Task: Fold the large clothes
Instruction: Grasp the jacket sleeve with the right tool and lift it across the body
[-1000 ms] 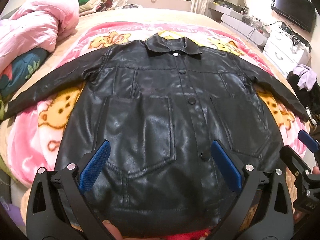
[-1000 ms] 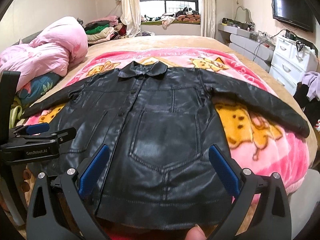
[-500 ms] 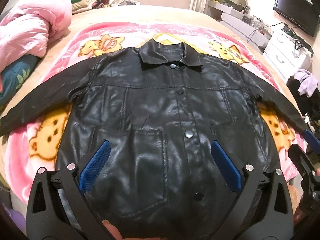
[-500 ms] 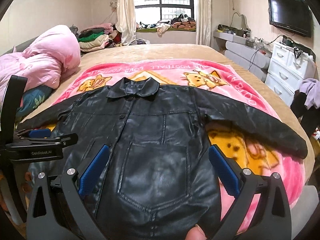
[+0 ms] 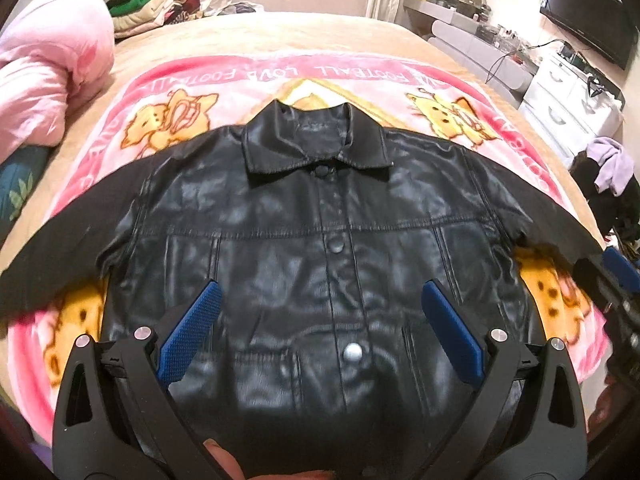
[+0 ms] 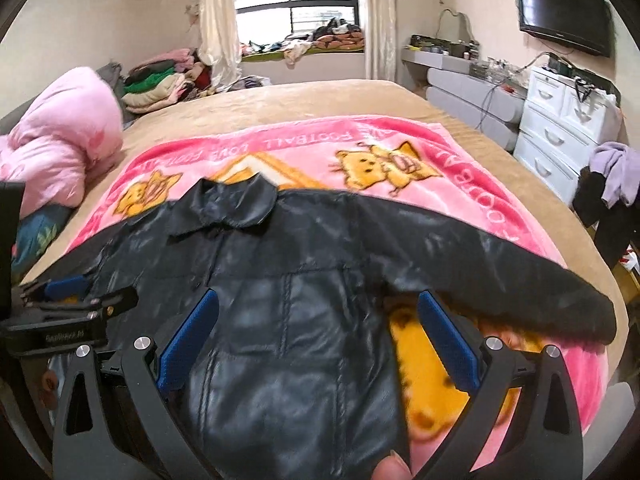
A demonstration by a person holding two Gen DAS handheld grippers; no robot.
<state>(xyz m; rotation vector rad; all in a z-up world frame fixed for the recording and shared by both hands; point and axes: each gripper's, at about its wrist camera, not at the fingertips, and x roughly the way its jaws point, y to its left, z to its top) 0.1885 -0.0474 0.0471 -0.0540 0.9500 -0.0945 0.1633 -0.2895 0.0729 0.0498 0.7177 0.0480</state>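
Note:
A black leather jacket [image 5: 320, 240] lies flat, front up and buttoned, on a pink cartoon blanket [image 5: 280, 80], collar away from me and both sleeves spread out. It also shows in the right wrist view [image 6: 304, 280]. My left gripper [image 5: 320, 328] is open and empty over the jacket's chest, above the button line. My right gripper [image 6: 318, 332] is open and empty over the jacket's right side, near the armpit and the right sleeve [image 6: 520, 276]. The left gripper also appears at the left edge of the right wrist view [image 6: 72, 304].
The blanket lies on a tan bed [image 6: 320, 100]. A pink duvet [image 6: 60, 148] is piled at the left. White drawers [image 6: 560, 120] and hanging clothes [image 6: 612, 184] stand to the right of the bed. Folded clothes [image 6: 160, 84] are stacked at the far left.
Both grippers have moved forward from the jacket's hem toward the collar. The right gripper has also shifted right, toward the sleeve. Both stayed open.

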